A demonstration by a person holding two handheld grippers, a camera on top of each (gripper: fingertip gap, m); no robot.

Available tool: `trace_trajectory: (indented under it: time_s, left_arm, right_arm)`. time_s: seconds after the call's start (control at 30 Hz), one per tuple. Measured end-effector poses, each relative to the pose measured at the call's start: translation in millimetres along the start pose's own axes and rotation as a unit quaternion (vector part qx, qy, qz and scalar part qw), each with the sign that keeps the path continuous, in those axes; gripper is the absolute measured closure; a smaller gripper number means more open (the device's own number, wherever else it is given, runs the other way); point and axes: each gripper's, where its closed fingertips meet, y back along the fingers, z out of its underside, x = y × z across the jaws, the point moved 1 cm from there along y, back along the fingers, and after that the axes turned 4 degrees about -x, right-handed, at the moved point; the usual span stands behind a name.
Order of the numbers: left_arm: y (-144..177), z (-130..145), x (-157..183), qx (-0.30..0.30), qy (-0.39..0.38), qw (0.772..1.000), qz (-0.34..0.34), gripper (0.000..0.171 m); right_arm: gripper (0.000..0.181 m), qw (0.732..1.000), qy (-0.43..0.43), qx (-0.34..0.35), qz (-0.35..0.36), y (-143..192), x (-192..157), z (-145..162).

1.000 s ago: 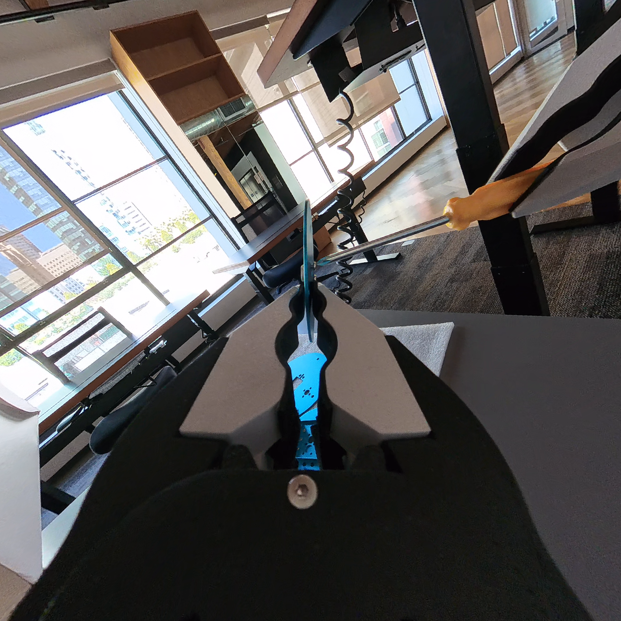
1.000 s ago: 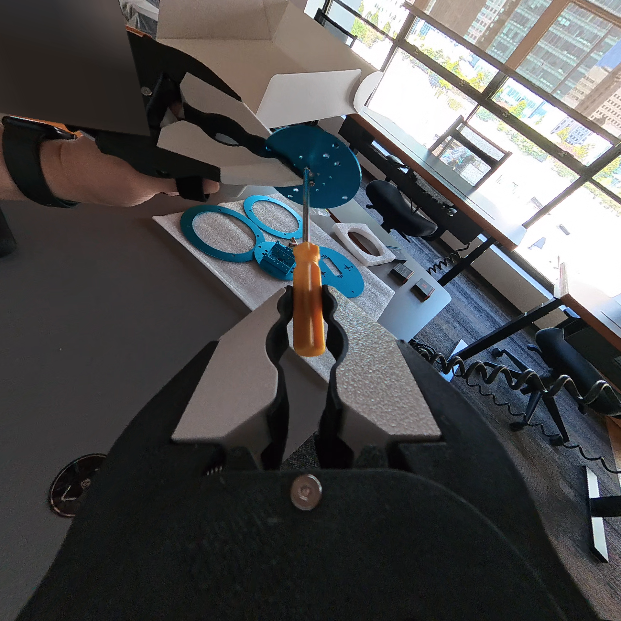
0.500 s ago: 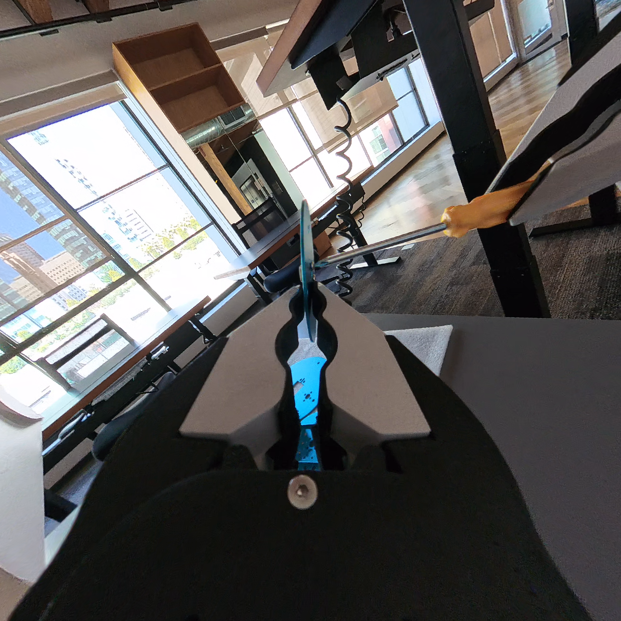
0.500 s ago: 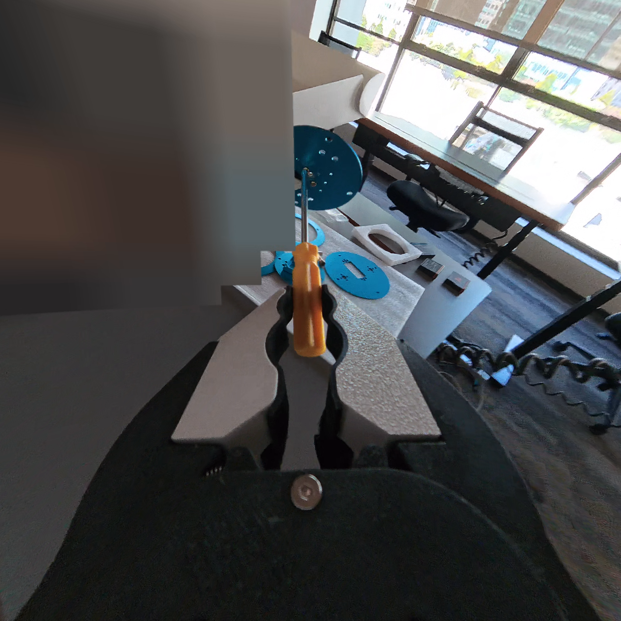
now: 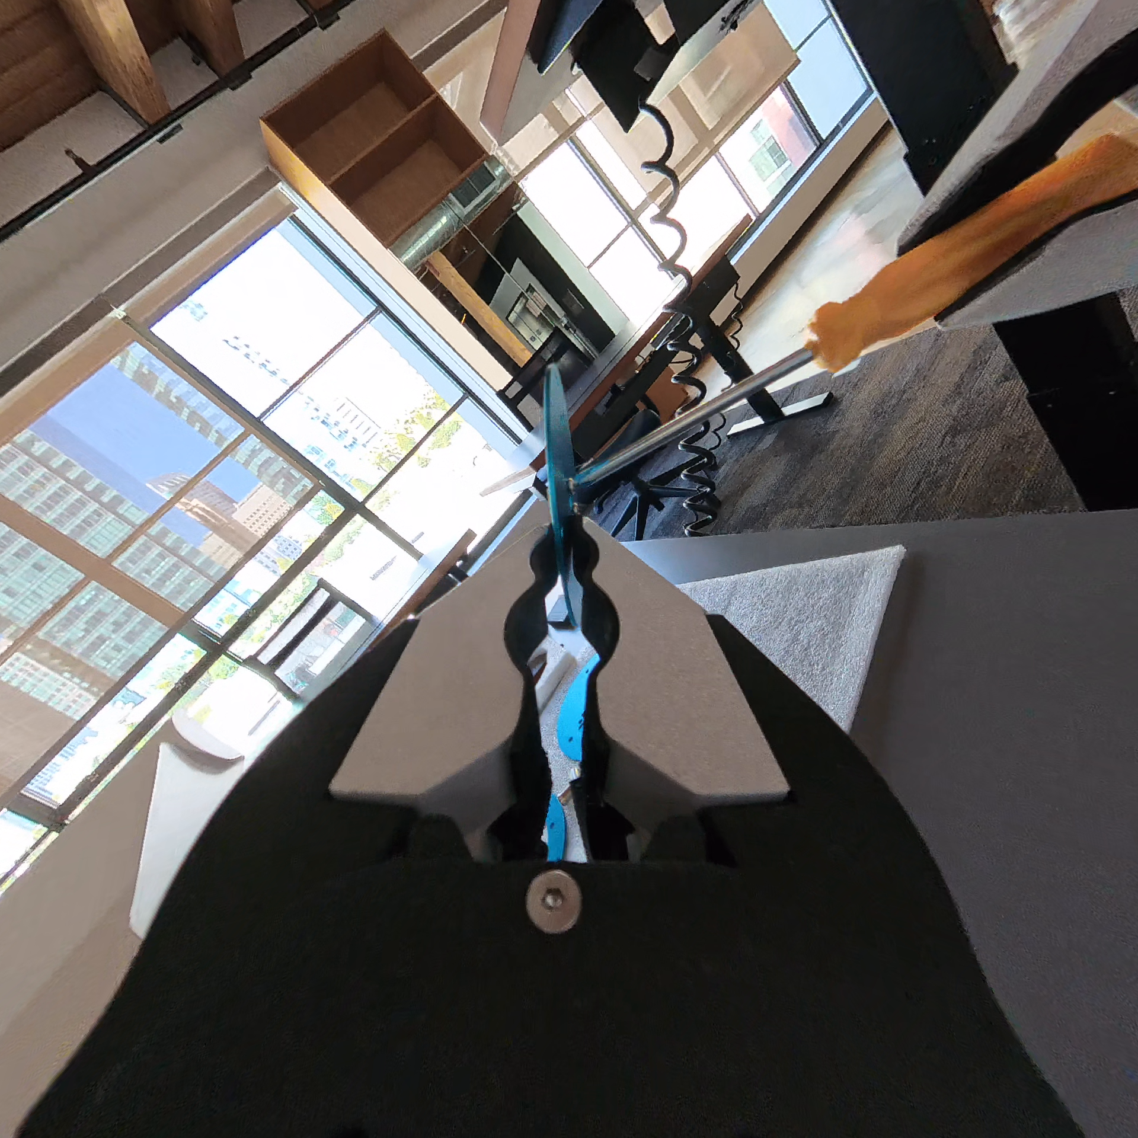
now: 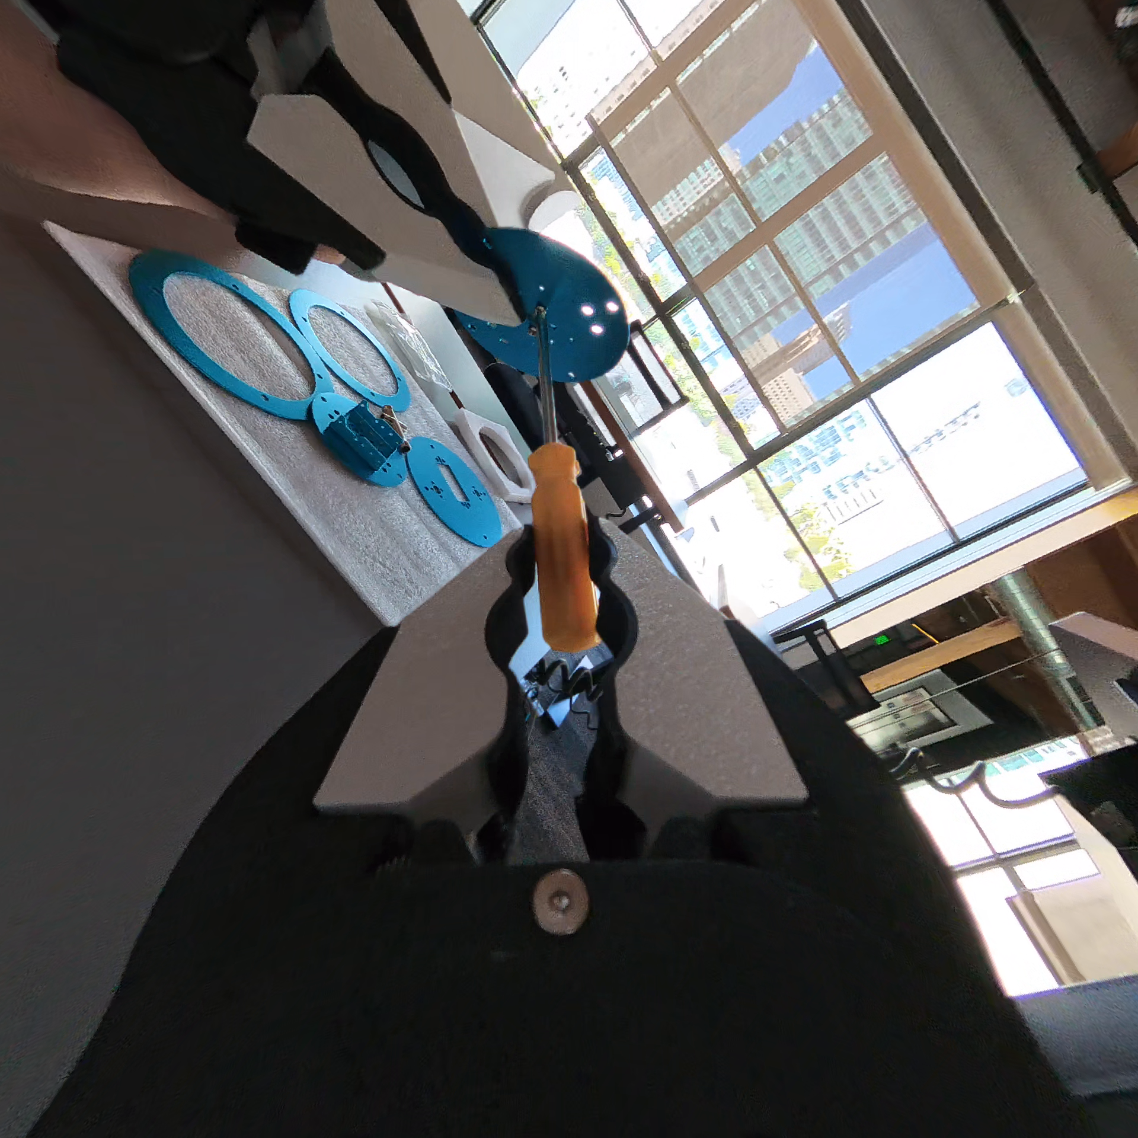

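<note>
Since a second before, both views had rolled hard, so both claws had tilted together while the table (image 6: pixel 154 554) slanted behind them, contact unbroken. The left claw (image 5: pixel 563 542) was clamped on the blue disc (image 6: pixel 554 320), edge-on ahead of it. The right claw (image 6: pixel 563 554) was clamped on the orange screwdriver (image 6: pixel 563 554), tip touching the disc's pierced face.

This is an office in a high building. Tall windows (image 6: pixel 831 295) show city towers outside. There are long desks (image 5: pixel 696 271) with black legs, office chairs (image 5: pixel 634 486), grey carpet (image 5: pixel 911 456) and a wooden shelf (image 5: pixel 375 141).
</note>
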Motion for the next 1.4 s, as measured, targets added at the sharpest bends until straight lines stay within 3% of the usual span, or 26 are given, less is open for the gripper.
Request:
trace_trajectory:
  time_s: [0.17,0.37,0.73,0.83,0.87,0.93,1.03,1.13,1.2,1.3,1.37,1.4]
  left_arm:
    - [1,0,1,0.001,0.009,1.000,0.011,0.170]
    - [5,-3,-1,0.013,-0.030,0.999,-0.004,0.170]
    - [7,-7,3,0.026,-0.027,0.999,0.014,0.170]
    - [7,-3,3,0.019,-0.047,0.999,0.011,0.170]
    - [8,-4,3,0.023,-0.053,0.998,0.007,0.170]
    - [9,-6,1,0.028,-0.055,0.998,0.004,0.170]
    - [11,-8,-1,0.036,-0.052,0.998,0.003,0.170]
    - [13,-13,-2,0.048,-0.049,0.998,-0.001,0.170]
    - [16,-17,-4,0.060,-0.046,0.997,-0.004,0.170]
    - [20,-23,-6,0.074,-0.052,0.996,-0.012,0.170]
    - [21,-25,-6,0.078,-0.055,0.995,-0.016,0.170]
    - [21,-25,-7,0.078,-0.052,0.995,-0.014,0.170]
  right_arm:
    - [0.165,0.998,-0.050,0.002,-0.029,-1,-1,0]
    - [0.166,0.971,-0.208,0.030,-0.111,-1,-10,-3]
    - [0.166,0.966,-0.222,0.036,-0.129,0,-18,7]
    - [0.167,0.935,-0.302,0.037,-0.182,-1,-23,5]
    - [0.166,0.908,-0.359,0.039,-0.213,-1,-25,4]
    - [0.166,0.824,-0.489,0.043,-0.282,0,-27,2]
    - [0.166,0.664,-0.646,0.057,-0.372,3,-30,-4]
    - [0.166,0.511,-0.740,0.066,-0.432,8,-29,-10]
    - [0.166,0.391,-0.791,0.073,-0.464,10,-25,-13]
    - [0.167,0.181,-0.848,0.079,-0.492,12,-19,-12]
    - [0.167,0.074,-0.867,0.080,-0.486,11,-20,-10]
    - [0.167,0.035,-0.868,0.078,-0.489,12,-22,-12]
